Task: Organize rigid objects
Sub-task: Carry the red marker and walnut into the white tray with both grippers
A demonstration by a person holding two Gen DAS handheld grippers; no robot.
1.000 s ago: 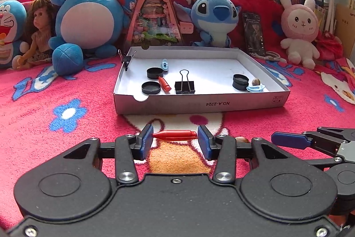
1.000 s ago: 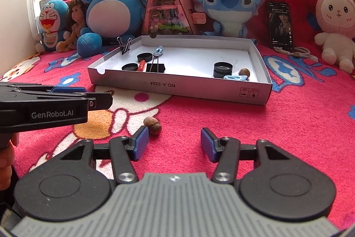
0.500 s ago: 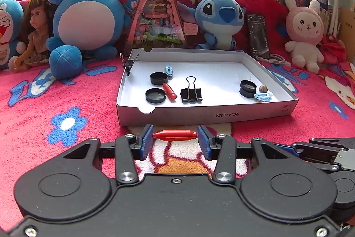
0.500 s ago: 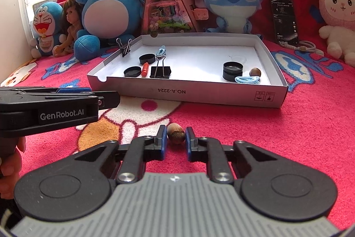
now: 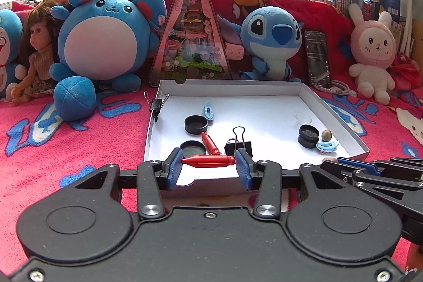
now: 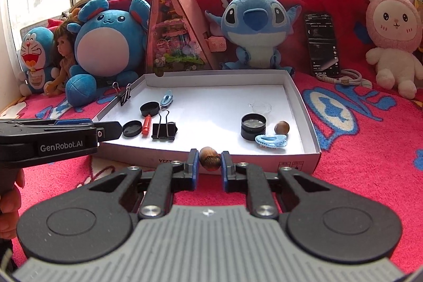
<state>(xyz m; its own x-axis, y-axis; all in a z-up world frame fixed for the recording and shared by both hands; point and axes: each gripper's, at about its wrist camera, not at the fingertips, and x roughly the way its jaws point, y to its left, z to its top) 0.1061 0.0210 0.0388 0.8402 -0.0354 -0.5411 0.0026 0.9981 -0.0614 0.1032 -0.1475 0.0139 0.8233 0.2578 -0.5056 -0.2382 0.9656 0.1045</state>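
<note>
My left gripper [image 5: 208, 165] is shut on a red bullet-shaped piece [image 5: 208, 160], held crosswise over the front left edge of the white box [image 5: 341, 120]. My right gripper [image 6: 209, 163] is shut on a brown nut [image 6: 210, 158], held just in front of the box's front wall [image 6: 290, 163]. In the box lie a second red piece [image 5: 210, 143], two black lids [image 5: 196, 124], a black binder clip [image 5: 238, 144], a black jar [image 5: 308, 135], a brown nut [image 5: 326, 135] and two blue clips [image 5: 327, 146].
The box sits on a pink patterned blanket [image 5: 66, 144]. Plush toys [image 5: 105, 31], a doll, a triangular pink toy case [image 5: 190, 38] and a phone [image 5: 317, 57] line the back. A binder clip [image 5: 156, 103] grips the box's left rim. The left gripper also shows in the right wrist view [image 6: 53, 142].
My right gripper closed on the brown nut and lifted it toward the box. My left gripper carried the red piece forward and up over the box's front edge.
</note>
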